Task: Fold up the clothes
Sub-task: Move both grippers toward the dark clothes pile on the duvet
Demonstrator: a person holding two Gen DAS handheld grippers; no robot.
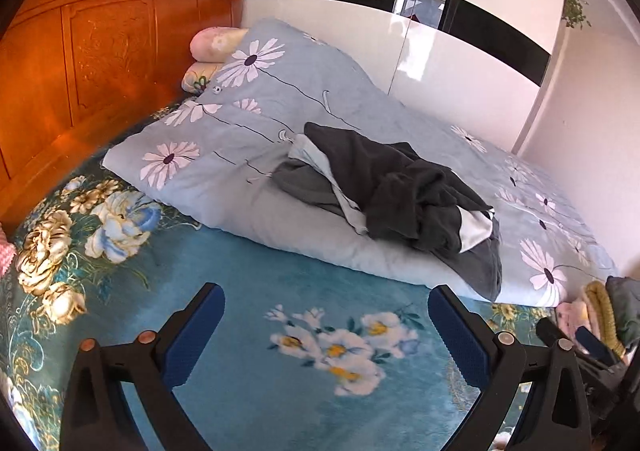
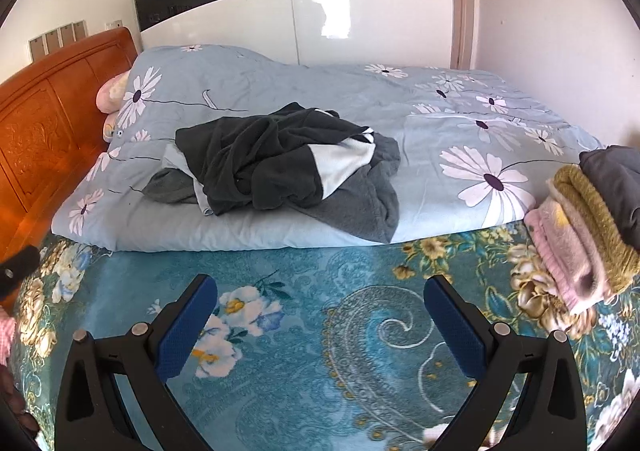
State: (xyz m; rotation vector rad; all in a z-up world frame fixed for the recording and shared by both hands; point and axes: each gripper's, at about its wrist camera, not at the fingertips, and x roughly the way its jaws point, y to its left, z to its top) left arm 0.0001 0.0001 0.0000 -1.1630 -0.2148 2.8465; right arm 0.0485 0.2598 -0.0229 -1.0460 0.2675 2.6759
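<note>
- We held the left gripper low over the teal floral blanket, its blue-padded fingers spread wide with nothing between them.
- Our right gripper hung over the same blanket with its jaws just as wide apart and equally empty.
- At our right, on the blanket's edge, a stack of folded clothes sat: pink knit at the bottom, mustard knit above it, a dark item on top.
- Farther back, a rumpled heap of dark grey and white clothes lay unfolded on the light blue daisy-print duvet, well apart from both grippers; the left wrist view showed the same heap.
- Beyond that we saw pink pillows against the orange wooden headboard, and a glossy white wardrobe with a black band.
</note>
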